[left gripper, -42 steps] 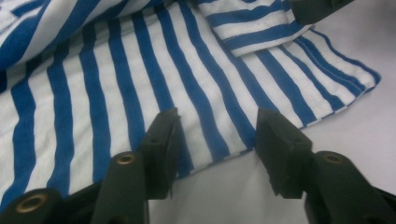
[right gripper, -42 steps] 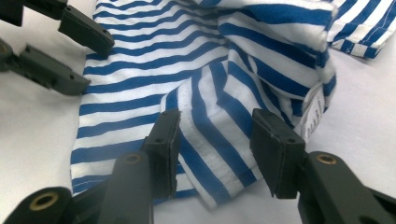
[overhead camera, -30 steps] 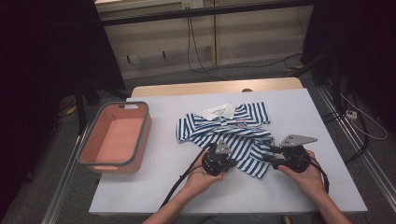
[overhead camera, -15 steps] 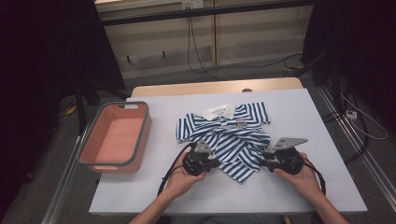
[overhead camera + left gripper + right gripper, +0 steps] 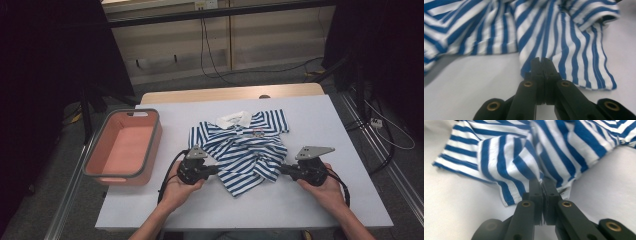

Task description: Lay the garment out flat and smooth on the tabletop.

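Lying crumpled mid-table, right of the pink basin, the striped shirt looks light, limp, unlikely to slip. Left gripper is clamped on its left hem edge; right gripper likewise pinches the right edge. Hem corners judged soundest holds.

Black jaws, brass-ringed screws, grey plate
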